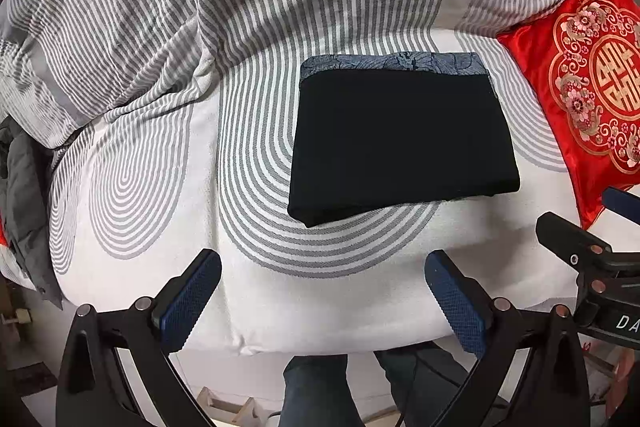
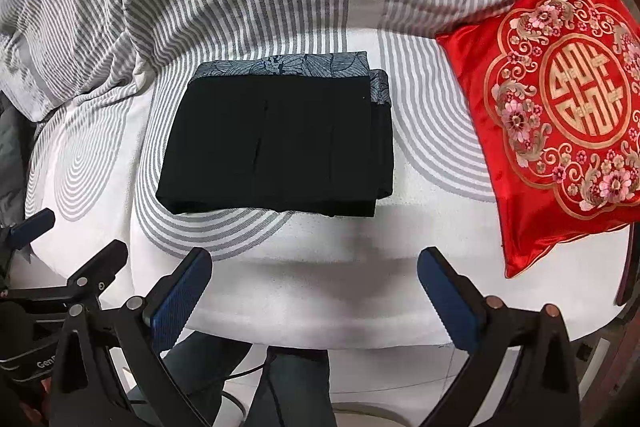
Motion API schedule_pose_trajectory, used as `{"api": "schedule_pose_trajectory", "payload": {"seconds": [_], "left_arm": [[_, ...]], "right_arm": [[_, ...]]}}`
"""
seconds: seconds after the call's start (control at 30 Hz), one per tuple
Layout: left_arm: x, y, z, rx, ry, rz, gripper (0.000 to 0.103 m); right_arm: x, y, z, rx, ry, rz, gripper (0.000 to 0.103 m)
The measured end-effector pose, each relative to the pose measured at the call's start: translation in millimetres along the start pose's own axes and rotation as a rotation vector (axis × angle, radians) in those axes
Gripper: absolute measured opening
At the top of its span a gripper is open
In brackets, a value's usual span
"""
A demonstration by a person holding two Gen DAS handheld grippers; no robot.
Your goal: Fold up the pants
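Two letters "DA" on right hand-held gripper | pants folded

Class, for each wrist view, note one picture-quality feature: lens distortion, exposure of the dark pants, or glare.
Left wrist view: fisheye bends the bed edge into a curve; the pants read as flat black, folds lost. Right wrist view: same curving, dark corners; pants show faint creases; the red cushion has sheen near its top corner.

Even, soft indoor light; faint shadows on the bed; sharp focus; fisheye bending and dark vignetted corners.
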State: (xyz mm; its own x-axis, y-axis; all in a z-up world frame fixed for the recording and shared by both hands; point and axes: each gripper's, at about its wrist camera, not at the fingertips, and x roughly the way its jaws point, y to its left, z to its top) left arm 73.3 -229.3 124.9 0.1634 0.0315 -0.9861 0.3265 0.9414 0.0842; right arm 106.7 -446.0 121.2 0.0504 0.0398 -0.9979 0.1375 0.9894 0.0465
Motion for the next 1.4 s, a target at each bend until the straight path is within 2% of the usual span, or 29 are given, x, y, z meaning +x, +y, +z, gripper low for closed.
{"api": "schedule_pose_trajectory", "payload": {"seconds": [1.4], "left_arm": [[-0.3,-5.1,1.5,0.032,0.001,-0.015,0.102]], "right_arm": [[-1.0,3.8,-2.9,0.017,-0.005,0.009,0.102]]}}
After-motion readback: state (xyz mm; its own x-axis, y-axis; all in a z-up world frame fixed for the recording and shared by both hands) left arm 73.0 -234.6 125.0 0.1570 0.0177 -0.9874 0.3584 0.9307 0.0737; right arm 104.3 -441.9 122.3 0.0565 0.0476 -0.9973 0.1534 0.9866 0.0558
